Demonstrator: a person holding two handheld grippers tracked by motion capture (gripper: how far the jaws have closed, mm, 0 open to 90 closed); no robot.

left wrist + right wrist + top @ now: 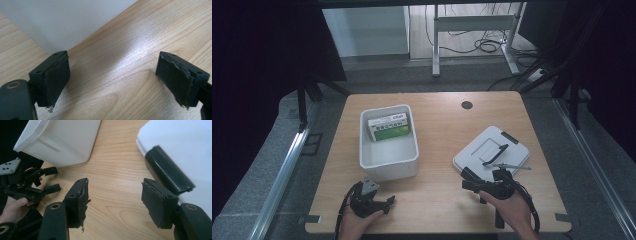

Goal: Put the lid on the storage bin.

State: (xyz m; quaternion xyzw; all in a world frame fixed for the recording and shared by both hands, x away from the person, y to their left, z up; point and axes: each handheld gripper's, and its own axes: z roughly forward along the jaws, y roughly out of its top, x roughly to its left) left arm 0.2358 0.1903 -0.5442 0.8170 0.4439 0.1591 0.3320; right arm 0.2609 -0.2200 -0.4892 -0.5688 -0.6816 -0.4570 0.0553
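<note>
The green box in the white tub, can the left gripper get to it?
Probably yes. The green box lies at the far end of the open white tub with nothing over it, and the left gripper, jaws open, would have to reach over the near wall.

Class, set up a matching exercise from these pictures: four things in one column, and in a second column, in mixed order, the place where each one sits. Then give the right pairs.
Things:
1. green and white box
2. white lid
3. left gripper
4. round dark hole

Places:
A. far part of the table top, to the right of the bin
B. near edge, in front of the white bin
C. inside the bin, at its far end
D. flat on the table's right side, just beyond the right gripper

Pairs: 1-C, 2-D, 3-B, 4-A
</note>
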